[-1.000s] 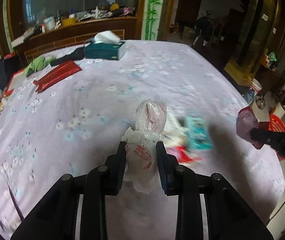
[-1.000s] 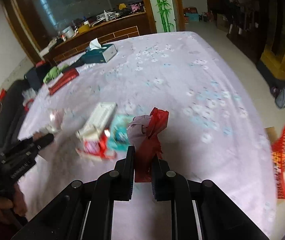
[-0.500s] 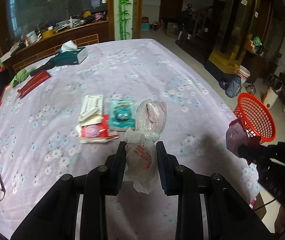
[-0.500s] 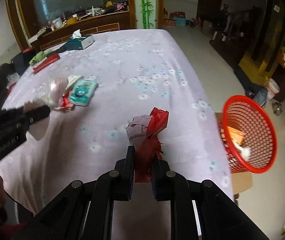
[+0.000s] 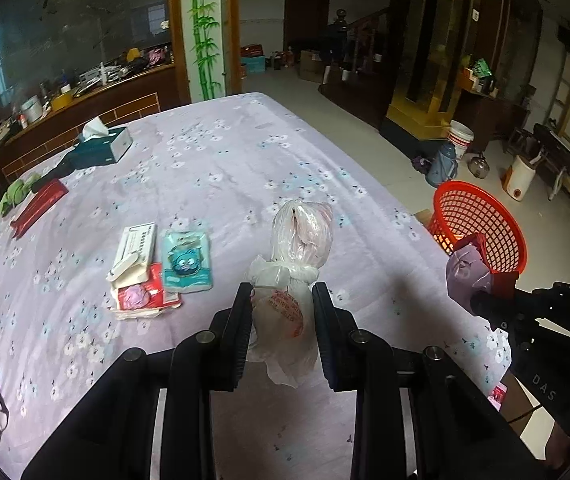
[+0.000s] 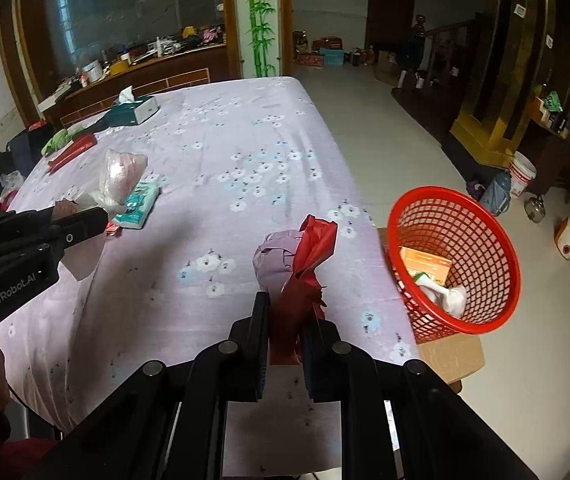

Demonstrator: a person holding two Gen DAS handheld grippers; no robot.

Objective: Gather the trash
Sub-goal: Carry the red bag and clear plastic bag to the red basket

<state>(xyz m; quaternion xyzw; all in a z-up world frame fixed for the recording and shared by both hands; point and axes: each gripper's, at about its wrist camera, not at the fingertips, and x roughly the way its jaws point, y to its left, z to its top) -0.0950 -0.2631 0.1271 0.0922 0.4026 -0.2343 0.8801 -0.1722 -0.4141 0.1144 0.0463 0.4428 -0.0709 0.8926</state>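
Three packets (image 5: 153, 270) (table (image 5: 225, 168)) beside red basket (image 6: 457, 256).

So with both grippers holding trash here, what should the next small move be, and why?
Probably carry the right gripper rightward over the red mesh basket and release. It is shut on the red and purple bag, nearer the basket than the left gripper, which is shut on the knotted clear bag.
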